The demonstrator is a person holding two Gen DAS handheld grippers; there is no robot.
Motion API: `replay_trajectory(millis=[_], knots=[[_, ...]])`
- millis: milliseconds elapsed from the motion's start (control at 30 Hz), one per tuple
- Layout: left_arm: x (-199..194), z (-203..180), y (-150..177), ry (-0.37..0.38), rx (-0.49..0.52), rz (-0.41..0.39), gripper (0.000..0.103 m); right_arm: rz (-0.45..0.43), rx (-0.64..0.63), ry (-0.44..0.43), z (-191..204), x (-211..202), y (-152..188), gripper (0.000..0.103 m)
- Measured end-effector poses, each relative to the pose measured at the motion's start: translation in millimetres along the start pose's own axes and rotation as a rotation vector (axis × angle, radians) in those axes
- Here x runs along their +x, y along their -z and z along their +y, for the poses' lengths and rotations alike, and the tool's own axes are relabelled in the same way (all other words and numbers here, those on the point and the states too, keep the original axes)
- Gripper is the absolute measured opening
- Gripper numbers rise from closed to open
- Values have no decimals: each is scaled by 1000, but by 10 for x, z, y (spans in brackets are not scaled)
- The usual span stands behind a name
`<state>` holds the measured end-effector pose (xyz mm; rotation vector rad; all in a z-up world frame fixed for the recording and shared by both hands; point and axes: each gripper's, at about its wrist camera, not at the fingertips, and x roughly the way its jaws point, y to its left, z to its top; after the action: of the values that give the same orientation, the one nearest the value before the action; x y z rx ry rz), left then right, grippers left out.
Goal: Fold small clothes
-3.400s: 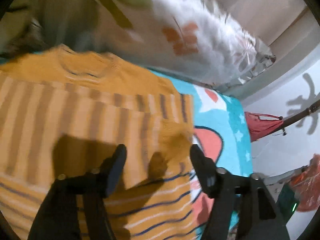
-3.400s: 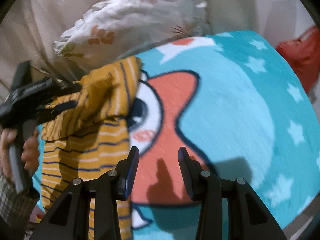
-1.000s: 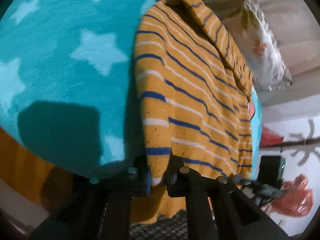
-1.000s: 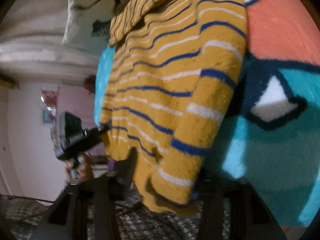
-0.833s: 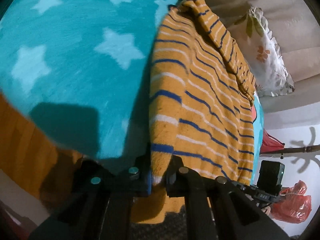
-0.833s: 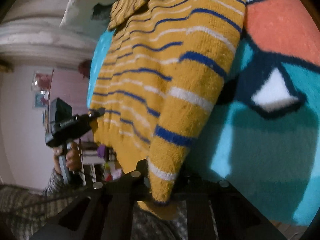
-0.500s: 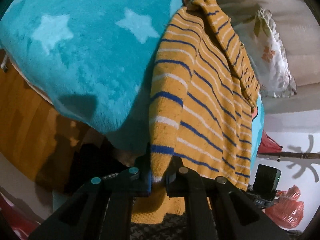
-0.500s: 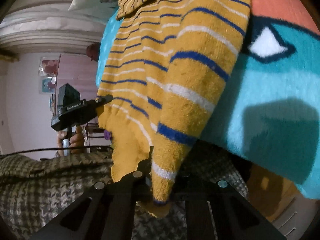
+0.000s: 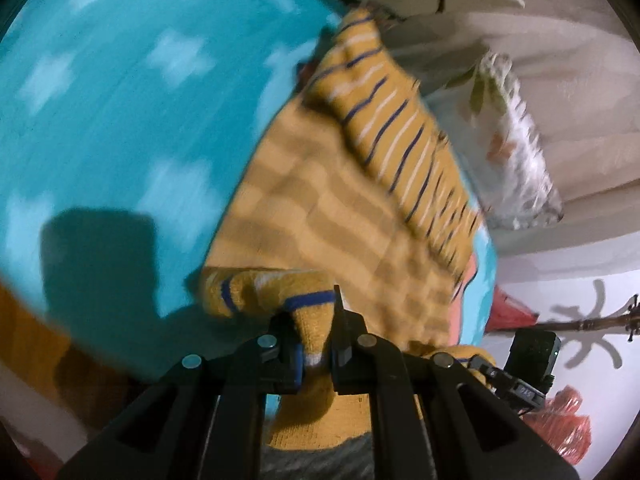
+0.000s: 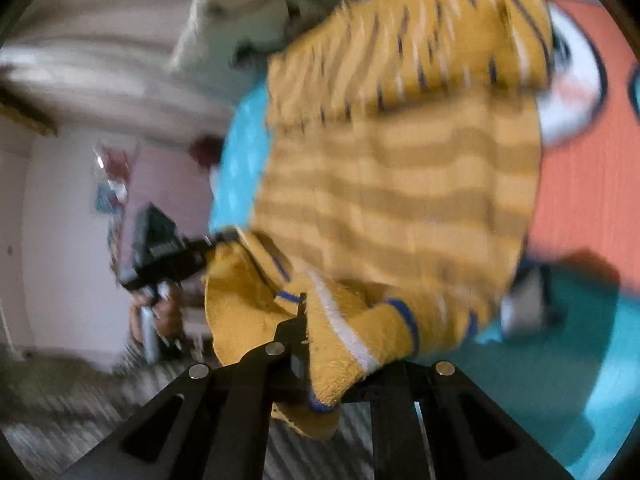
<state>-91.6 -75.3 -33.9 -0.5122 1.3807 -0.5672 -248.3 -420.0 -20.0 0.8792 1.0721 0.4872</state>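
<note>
The left tongs (image 9: 316,344) are clenched on one hem corner of the mustard-yellow knitted sweater with navy and white stripes (image 9: 344,208), and the right tongs (image 10: 320,344) are clenched on the other hem corner of the same garment (image 10: 400,184); the knit bunches thickly between each pair of fingers. Ahead of both tongs the sweater lies spread on the turquoise fleece blanket with pale stars and a coral cartoon figure (image 9: 120,92), which covers a bed. The hem end is lifted off the blanket and curls over just in front of the tongs, so the paler inner face of the knit shows. Farther ahead the striped outer face lies in a band across the top. Beyond that, a white pillow with a leaf and flower print (image 9: 512,140) rests well ahead of the left tongs. Both views are smeared with motion blur, so fine detail is uncertain.

The sweater looks soft, thick and light. It should drape and sag between the two held corners instead of keeping a flat edge. The fuzzy knit ought to grip well in the tongs, though it may cling to the fleece beneath and drag it. The hem corners seem the right hold, kept level and taut so the fold lands square, and it is likely not fragile.
</note>
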Motion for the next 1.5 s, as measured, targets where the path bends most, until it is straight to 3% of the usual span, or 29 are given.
replay_trajectory(millis=[133, 233, 433, 500, 567, 633, 700, 800, 900, 1000, 1067, 1167, 1267, 1367, 1467, 1500], knots=[[336, -297, -745, 6, 32, -60, 9, -154, 54, -42, -144, -118, -646, 9], [694, -338, -1216, 22, -15, -39, 9, -229, 200, -87, -537, -44, -1114, 9], [953, -292, -1557, 100, -115, 6, 14, -266, 418, -128, -1033, 163, -1350, 11], [937, -283, -1611, 136, -124, 1, 22, -288, 424, -159, -1045, 120, -1367, 26], [924, -268, -1694, 207, -173, -20, 43, -325, 445, -202, -1083, 57, -1401, 39], [865, -237, -1746, 285, -239, -65, 57, -370, 481, -240, -1145, -46, -1457, 47], [824, -200, -1813, 339, -295, -102, 64, -418, 526, -277, -1219, -118, -1490, 59], [774, -230, -1917, 303, -290, -124, 65, -510, 599, -279, -1294, -213, -1526, 69], [765, -358, -1955, 223, -222, -114, 65, -560, 624, -258, -1284, -285, -1601, 71], [792, -585, -1959, 105, -89, -118, 66, -571, 570, -151, -1141, -395, -1687, 71], [818, -759, -1944, 8, 28, -126, 66, -553, 472, -34, -957, -427, -1742, 72], [895, -970, -1863, -157, 245, -134, 66, -481, 275, 188, -577, -357, -1815, 72], [1041, -1080, -1832, -316, 385, -133, 66, -401, 97, 408, -279, -159, -1834, 70], [1246, -1021, -1906, -445, 425, -112, 66, -345, -25, 643, -161, 76, -1861, 69], [1395, -864, -2028, -484, 383, -68, 68, -261, -64, 815, -309, 282, -1953, 43], [1393, -818, -2077, -470, 355, -71, 69, -242, -51, 850, -399, 298, -1979, 43]])
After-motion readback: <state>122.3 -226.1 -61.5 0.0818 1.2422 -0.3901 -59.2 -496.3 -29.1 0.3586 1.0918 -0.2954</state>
